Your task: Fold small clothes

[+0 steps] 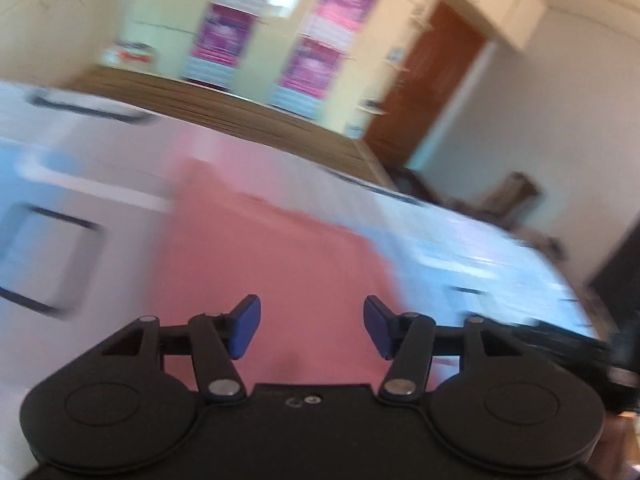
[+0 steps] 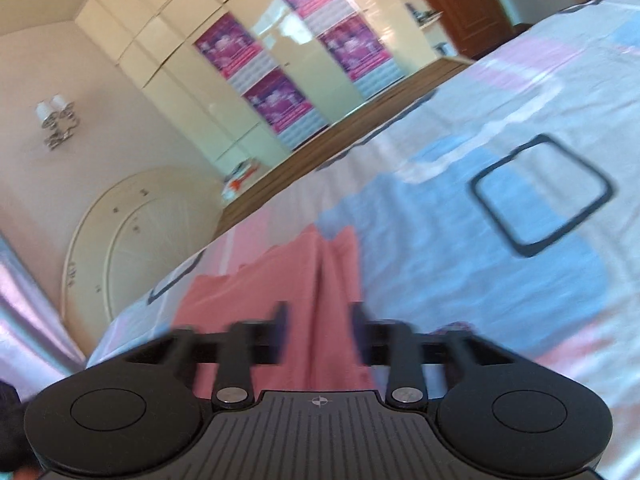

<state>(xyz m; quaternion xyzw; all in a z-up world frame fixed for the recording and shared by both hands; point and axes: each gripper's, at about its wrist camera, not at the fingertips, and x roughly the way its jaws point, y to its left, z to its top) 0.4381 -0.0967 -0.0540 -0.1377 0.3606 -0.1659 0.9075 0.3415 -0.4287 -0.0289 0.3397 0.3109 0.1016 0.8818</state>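
Both grippers (image 1: 312, 326) (image 2: 320, 330) (spread) over pink cloth (image 1: 272, 248)

1. The left gripper (image 1: 312, 326) tilts low, its blue-padded fingers (image 1: 246, 326) spread wide apart with nothing between them.
2. The right gripper (image 2: 320, 332) leans sideways; its fingers (image 2: 280, 330) are blurred, parted, with a gap between.

The bedspread (image 2: 500, 240) lies flat and bare to the right of the pink garment (image 2: 280, 292), giving open room there. A raised fold of the garment stands between the right gripper (image 2: 320, 330) fingers. Before the left gripper (image 1: 312, 328), the garment (image 1: 272, 256) lies flat.
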